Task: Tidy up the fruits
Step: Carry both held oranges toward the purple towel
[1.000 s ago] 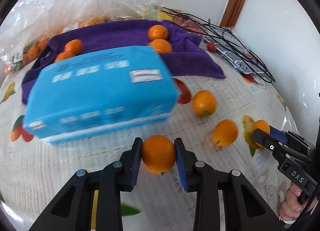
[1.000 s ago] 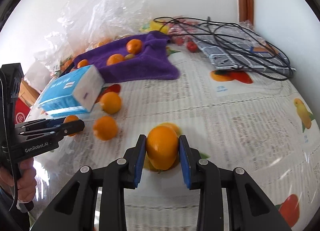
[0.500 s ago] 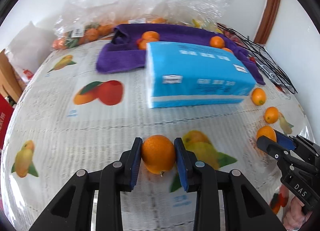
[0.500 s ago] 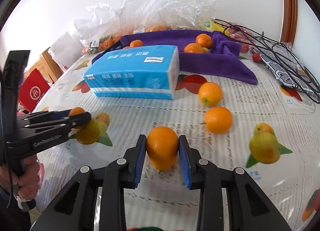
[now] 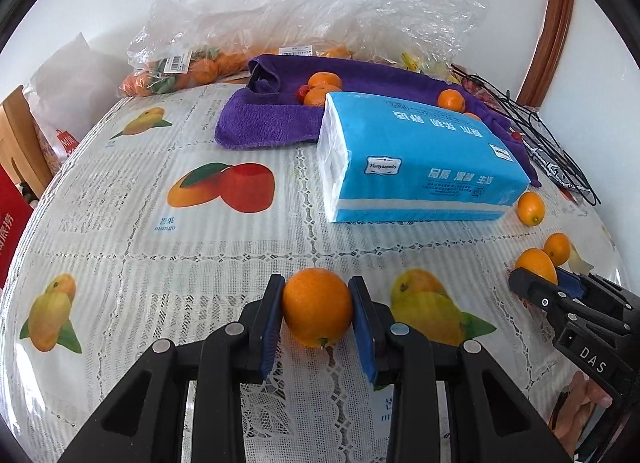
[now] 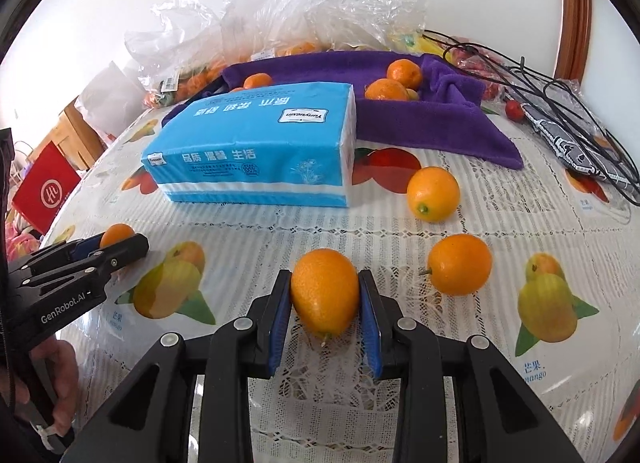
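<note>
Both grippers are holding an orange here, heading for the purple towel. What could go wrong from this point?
1. The blue tissue pack lies between both grippers and the purple towel; a low carry could clip it.
2. The right gripper pinches its orange only at the sides, so the smooth round fruit may slip out.
3. Two loose oranges sit beside the right gripper; a nudge might roll them off the table.
</note>
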Demonstrator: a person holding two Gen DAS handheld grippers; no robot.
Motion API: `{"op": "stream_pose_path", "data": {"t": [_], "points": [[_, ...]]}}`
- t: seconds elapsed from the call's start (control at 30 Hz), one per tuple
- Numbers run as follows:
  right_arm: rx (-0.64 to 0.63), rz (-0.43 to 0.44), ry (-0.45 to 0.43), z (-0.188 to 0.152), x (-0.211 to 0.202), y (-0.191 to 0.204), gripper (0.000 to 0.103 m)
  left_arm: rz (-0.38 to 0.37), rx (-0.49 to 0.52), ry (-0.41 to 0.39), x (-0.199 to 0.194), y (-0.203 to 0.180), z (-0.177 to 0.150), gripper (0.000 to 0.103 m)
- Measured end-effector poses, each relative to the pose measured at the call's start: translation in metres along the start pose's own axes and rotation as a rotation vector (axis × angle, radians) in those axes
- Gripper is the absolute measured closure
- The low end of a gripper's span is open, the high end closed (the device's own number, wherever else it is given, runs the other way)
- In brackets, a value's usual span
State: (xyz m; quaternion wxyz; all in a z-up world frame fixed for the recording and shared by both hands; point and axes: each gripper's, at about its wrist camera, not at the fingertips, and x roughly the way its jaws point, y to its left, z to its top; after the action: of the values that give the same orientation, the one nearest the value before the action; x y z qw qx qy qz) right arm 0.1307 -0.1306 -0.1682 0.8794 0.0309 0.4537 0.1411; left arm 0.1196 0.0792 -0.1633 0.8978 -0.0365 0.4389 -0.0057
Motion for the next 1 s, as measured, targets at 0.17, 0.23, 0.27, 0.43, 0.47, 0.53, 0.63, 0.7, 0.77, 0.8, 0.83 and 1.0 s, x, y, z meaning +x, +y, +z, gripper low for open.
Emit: {"op": "stream_pose_path", "data": {"t": [0.17,0.23,0.27,0.43,0.47,0.53,0.63,0.7,0.77,0.8,0.83,1.0], "points": [[-0.017,-0.021,0.007,0.0008,0.0009,0.0032,0.07,0.006,0.003,0.001,0.0007,0.0003,-0.0005,0.072],[-0.019,-0.023,0.009,0.0016,0.0009,0.0032,0.07,0.004,0.001,0.002,0.0005,0.0001,-0.0005,0.072],[-0.018,-0.022,0.011,0.0022,0.0005,0.0029,0.07,0.0,-0.002,0.003,0.0002,0.0003,-0.0003,0.072],[-0.025,-0.029,0.013,0.0017,0.001,0.0044,0.07,0.016,0.012,0.009,0.0002,-0.0047,-0.0002,0.072],[-0.029,-0.033,0.012,0.001,0.0015,0.0051,0.07,0.025,0.019,0.008,0.0006,-0.0062,-0.0014,0.072],[-0.029,-0.032,0.01,0.0006,0.0014,0.0049,0.07,0.03,0.024,0.008,0.0007,-0.0066,-0.0011,0.072],[-0.021,-0.022,0.009,0.0015,0.0011,0.0032,0.07,0.016,0.013,0.006,-0.0002,-0.0034,0.0,0.072],[-0.02,-0.021,0.009,0.0019,0.001,0.003,0.07,0.01,0.009,0.007,-0.0009,-0.0029,0.0005,0.072],[-0.022,-0.024,0.011,0.003,0.001,0.0039,0.07,0.008,0.007,0.007,-0.0009,-0.0024,0.0014,0.072],[-0.024,-0.026,0.012,0.0032,0.0008,0.0044,0.07,0.001,0.001,0.005,-0.0017,-0.0017,0.0016,0.072],[-0.025,-0.028,0.011,0.0031,0.0007,0.0047,0.07,-0.011,-0.001,0.004,-0.0017,-0.0007,0.0022,0.072],[-0.04,-0.028,0.007,0.0015,-0.0008,0.0069,0.071,-0.05,-0.009,0.031,-0.0051,0.0026,0.0028,0.072]]}}
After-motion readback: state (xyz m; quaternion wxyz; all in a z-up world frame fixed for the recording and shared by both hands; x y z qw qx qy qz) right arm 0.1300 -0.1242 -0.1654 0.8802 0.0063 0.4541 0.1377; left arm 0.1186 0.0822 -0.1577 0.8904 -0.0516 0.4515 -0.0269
